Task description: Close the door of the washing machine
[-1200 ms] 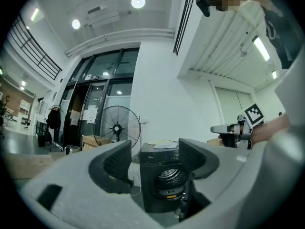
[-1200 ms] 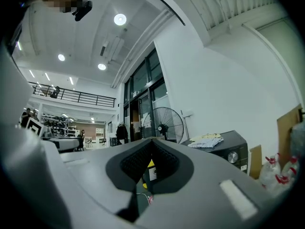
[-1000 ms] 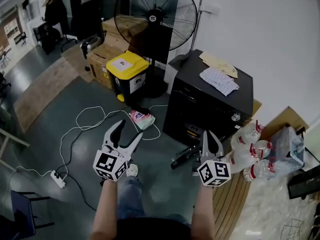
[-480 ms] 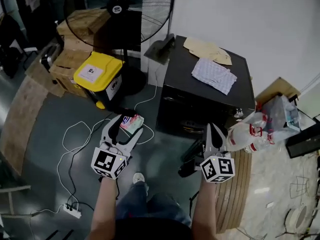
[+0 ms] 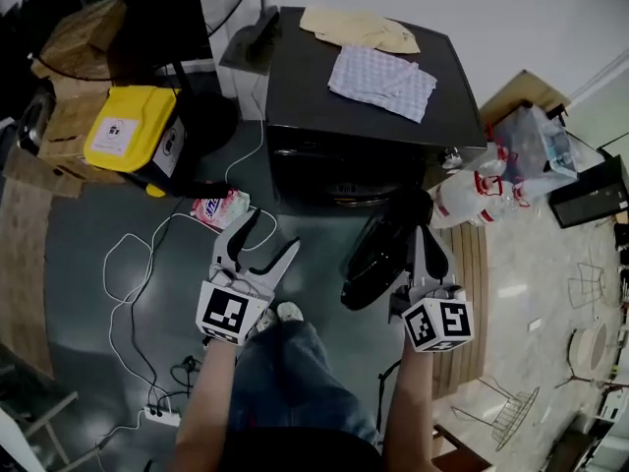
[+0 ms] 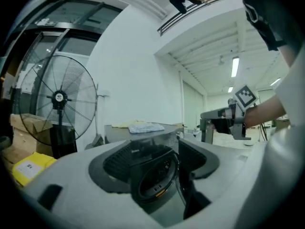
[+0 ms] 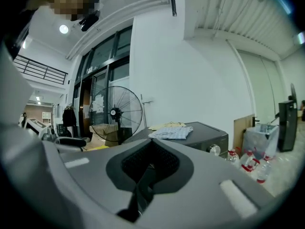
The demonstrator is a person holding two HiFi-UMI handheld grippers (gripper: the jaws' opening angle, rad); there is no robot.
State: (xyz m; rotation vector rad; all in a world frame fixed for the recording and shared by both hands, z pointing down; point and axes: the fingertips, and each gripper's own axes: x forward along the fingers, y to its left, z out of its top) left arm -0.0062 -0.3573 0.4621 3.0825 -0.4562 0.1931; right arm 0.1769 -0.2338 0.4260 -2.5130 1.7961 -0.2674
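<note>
One washer [image 5: 366,116], two cloths [image 5: 381,80] on top. One door [image 5: 376,254], open, hangs in front of the washer, just beside the clenched right gripper [image 5: 425,240]. Left gripper [image 5: 271,236] is released, apart from it.

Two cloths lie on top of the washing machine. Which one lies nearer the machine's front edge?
The blue-and-white checked cloth. The plain pale yellow cloth lies behind it, nearer the back edge of the washing machine.
</note>
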